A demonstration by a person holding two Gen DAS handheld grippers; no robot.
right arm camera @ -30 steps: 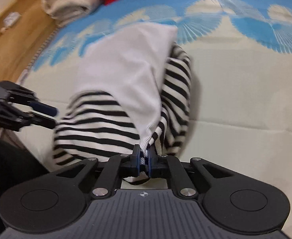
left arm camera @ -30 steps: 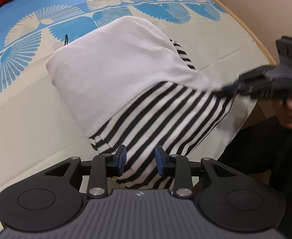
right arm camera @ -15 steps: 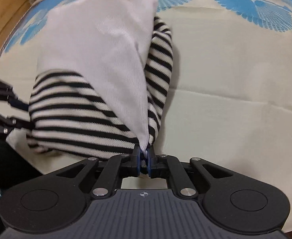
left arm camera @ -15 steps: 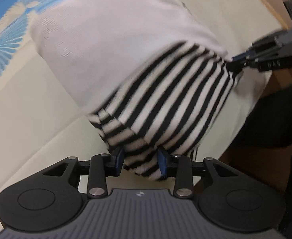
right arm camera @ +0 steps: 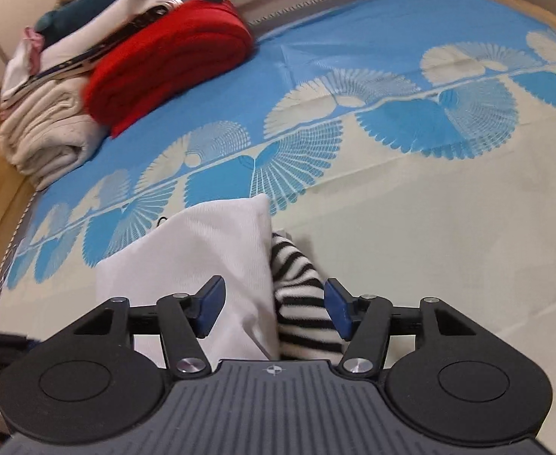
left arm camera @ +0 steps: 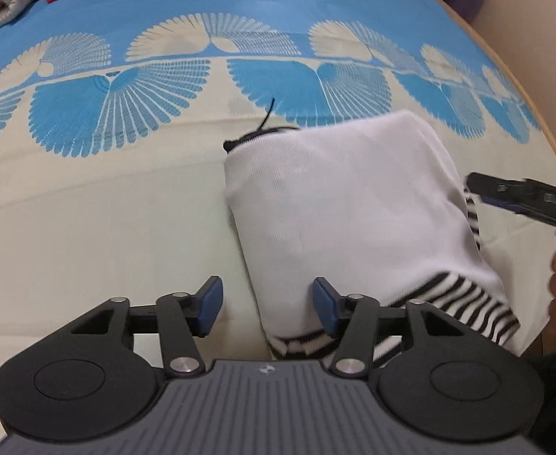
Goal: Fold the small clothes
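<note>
Two tools, both spread wide and gripping nothing. My left tool straddles the near left corner of the folded garment, the cloth lying loose between its blue pads; I judge it open so the fold can settle flat. My right tool hangs the same way at the opposite corner, its fingers parted around the spot where white panel and striped edge meet. In the left view it shows at 3 o'clock as a dark blur just beside the garment's edge.

The garment lies on the bed sheet, close to the bed's near edge, at about 1 o'clock from my left tool. It is a compact, roughly square bundle: a plain white knit face on top, with black-and-white stripes peeking out along the near and right borders. The striped layer bulges slightly, so the fold looks soft rather than crisp. A thin black cord pokes out at its far left corner.

Further off, at 11 o'clock, a red blanket and a stack of pale linens rest on the blue part of the sheet.
</note>
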